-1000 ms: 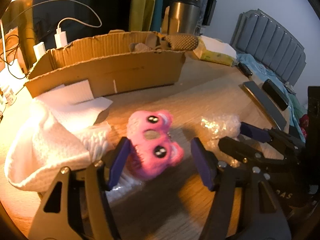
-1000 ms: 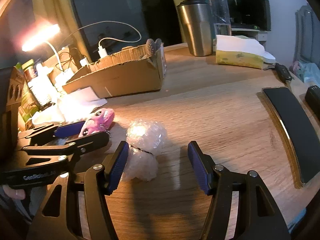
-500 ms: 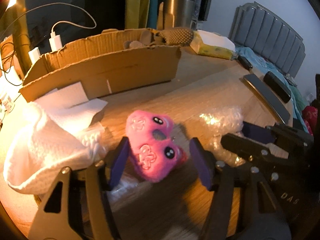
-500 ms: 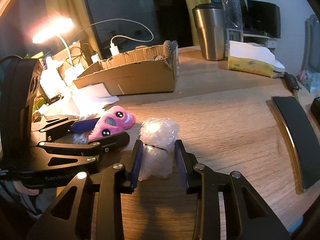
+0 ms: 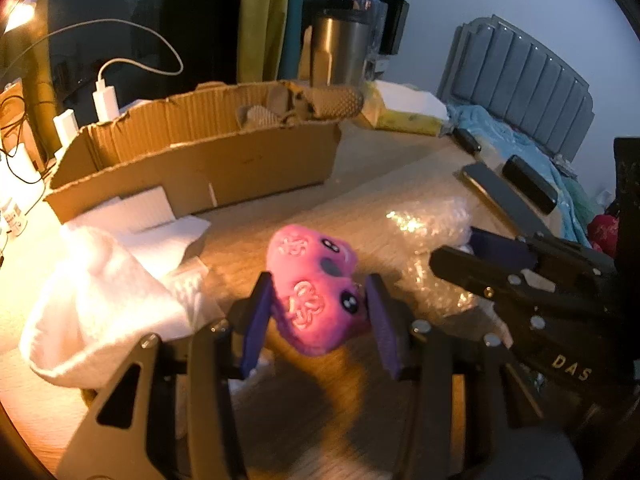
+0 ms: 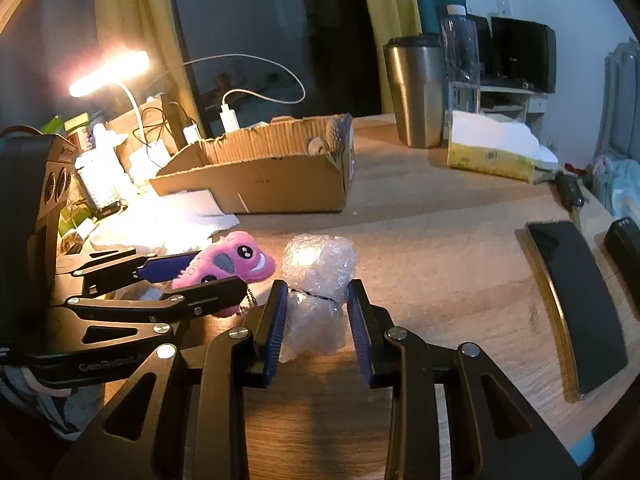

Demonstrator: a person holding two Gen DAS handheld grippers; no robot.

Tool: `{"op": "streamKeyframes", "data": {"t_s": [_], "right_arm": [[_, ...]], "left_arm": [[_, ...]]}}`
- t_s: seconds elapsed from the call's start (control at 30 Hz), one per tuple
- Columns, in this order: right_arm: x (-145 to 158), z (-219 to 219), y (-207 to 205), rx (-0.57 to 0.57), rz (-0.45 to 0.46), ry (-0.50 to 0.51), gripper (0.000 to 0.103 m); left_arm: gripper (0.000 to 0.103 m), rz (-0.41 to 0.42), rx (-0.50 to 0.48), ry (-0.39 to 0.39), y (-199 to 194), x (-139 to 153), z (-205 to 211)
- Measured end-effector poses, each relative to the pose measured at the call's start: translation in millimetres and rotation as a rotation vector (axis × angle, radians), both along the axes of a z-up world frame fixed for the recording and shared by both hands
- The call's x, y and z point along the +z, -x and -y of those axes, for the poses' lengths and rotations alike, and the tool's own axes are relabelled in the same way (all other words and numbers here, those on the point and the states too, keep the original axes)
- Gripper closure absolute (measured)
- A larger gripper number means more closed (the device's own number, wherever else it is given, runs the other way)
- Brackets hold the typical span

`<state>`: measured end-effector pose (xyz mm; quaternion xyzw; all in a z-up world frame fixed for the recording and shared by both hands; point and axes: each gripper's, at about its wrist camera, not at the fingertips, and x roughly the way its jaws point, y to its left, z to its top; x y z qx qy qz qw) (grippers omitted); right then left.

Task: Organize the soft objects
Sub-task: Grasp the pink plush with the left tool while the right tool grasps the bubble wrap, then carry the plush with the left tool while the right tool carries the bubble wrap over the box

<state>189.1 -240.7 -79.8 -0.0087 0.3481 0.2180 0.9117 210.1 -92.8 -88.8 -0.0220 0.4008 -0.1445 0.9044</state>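
Both grabs land together: the left gripper (image 5: 318,312) has just been closing and now pinches the fuzzy pink plush toy (image 5: 316,280), while the right gripper (image 6: 318,320) clamps the crumpled clear bubble-wrap bundle (image 6: 316,280) on the wooden table (image 6: 440,248). Next, I'd say, lift both and carry them over the wall of the open brown cardboard box (image 5: 224,160) behind.

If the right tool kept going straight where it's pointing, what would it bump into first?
The right tool is already closed on the crumpled clear bubble wrap bundle, so it would push that first. Beyond it the wooden table looks bare up to the brown cardboard box, though depth is hard to judge.
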Motion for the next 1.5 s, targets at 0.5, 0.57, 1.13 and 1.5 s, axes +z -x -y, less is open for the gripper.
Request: {"op": "streamKeyframes", "data": {"t_s": [0.5,0.57,1.13,1.5], "right_arm": [[33.8,-13.2,2.5,0.009,0.073,0.018,0.071],[39.1,-16.0,1.2,0.014,0.084,0.020,0.071],[72.7,-47.1,-19.6,0.048,0.151,0.037,0.071],[86.1,-67.6,-38.7,0.055,0.177,0.047,0.071]], "left_arm": [[0.056,0.098,-0.008,0.058,13.2,41.7,-15.9],[0.056,0.113,-0.004,0.064,13.8,48.3,-20.2],[0.055,0.220,0.084,0.081,9.5,89.8,-74.2],[0.055,0.255,0.152,0.077,-3.6,101.2,-116.4]]}}
